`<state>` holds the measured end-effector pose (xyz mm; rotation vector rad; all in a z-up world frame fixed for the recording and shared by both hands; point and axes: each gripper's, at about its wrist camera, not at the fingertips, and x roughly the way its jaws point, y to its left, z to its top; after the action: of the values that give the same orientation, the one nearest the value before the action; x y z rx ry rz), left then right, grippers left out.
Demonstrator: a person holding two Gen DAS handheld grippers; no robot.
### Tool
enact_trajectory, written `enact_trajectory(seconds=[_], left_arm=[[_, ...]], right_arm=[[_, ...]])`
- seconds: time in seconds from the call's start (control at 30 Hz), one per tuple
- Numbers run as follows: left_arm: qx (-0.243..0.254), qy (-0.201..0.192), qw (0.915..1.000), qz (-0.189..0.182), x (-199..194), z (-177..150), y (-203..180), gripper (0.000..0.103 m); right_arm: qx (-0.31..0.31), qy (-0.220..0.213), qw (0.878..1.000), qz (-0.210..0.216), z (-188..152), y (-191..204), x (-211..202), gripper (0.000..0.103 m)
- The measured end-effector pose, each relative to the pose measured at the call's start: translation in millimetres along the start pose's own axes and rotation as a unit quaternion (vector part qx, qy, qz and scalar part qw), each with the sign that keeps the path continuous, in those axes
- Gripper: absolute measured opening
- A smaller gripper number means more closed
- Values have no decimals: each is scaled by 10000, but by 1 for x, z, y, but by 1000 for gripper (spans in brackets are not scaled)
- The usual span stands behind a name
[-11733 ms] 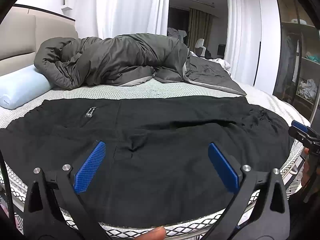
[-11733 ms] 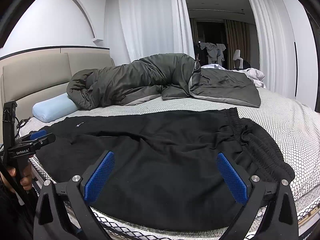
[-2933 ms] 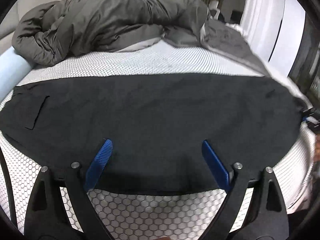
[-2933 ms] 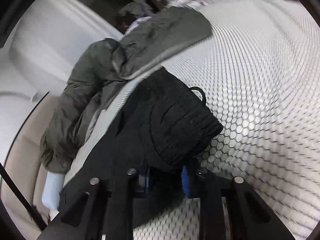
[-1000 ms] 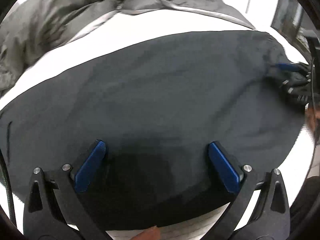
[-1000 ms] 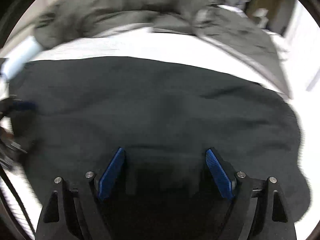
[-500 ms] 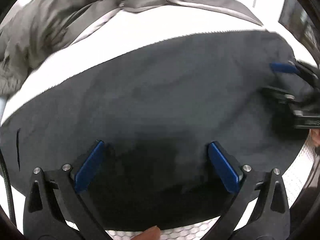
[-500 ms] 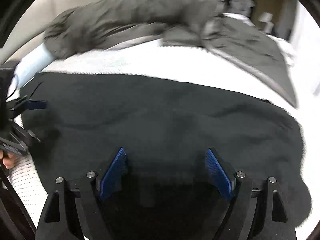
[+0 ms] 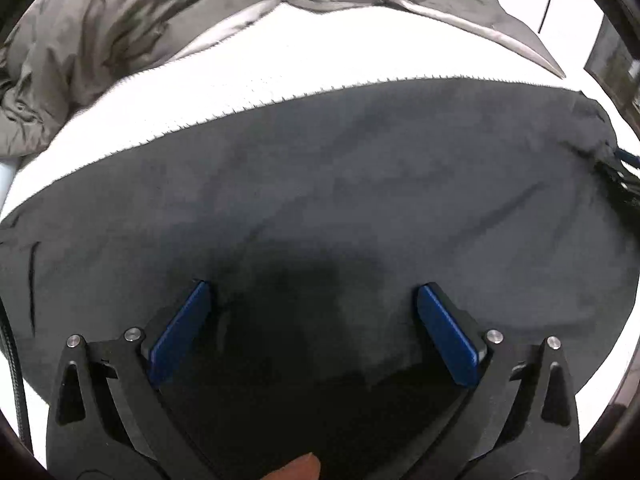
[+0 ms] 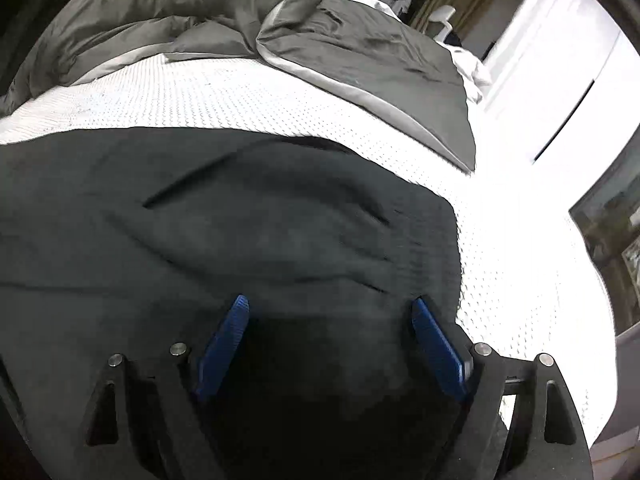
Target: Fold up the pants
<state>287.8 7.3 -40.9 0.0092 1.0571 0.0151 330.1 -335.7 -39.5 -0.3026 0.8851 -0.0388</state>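
The black pants (image 9: 320,184) lie flat across the white mattress, folded lengthwise into one long band. My left gripper (image 9: 316,328) hangs over their near edge, open, its blue pads (image 9: 180,332) wide apart with only flat cloth below. In the right wrist view the same pants (image 10: 248,224) show a few soft wrinkles, and their ribbed end (image 10: 436,248) lies at the right. My right gripper (image 10: 332,344) is open above that end with nothing pinched. The right gripper's tip (image 9: 622,176) peeks in at the far right of the left wrist view.
A crumpled grey duvet (image 9: 132,28) lies along the far side of the bed (image 10: 248,92), and a pale blue pillow (image 9: 6,180) shows at the left edge. White mattress (image 10: 520,240) extends right of the pants. White wardrobe doors (image 10: 560,80) stand beyond.
The right gripper has swung to the right, from over the middle of the pants to their ribbed end. The left view shifted slightly; both grippers stayed open.
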Motion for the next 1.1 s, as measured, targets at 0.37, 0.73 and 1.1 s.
enact_trajectory(seconds=[0.37,0.73,1.1], left_arm=[[321,-380,9972,-562,9,47,-55,102],[274,-144,9984,-466,30,36,-36,103],[-27,-459,9969,-633,33,93,-34,102]], right_arm=[[-789,-370,9776,1914,58,106,-18,85],[-984,162,9949,-153,61,18,50,87],[-4,-655,9935,931,74,34,-9,86]])
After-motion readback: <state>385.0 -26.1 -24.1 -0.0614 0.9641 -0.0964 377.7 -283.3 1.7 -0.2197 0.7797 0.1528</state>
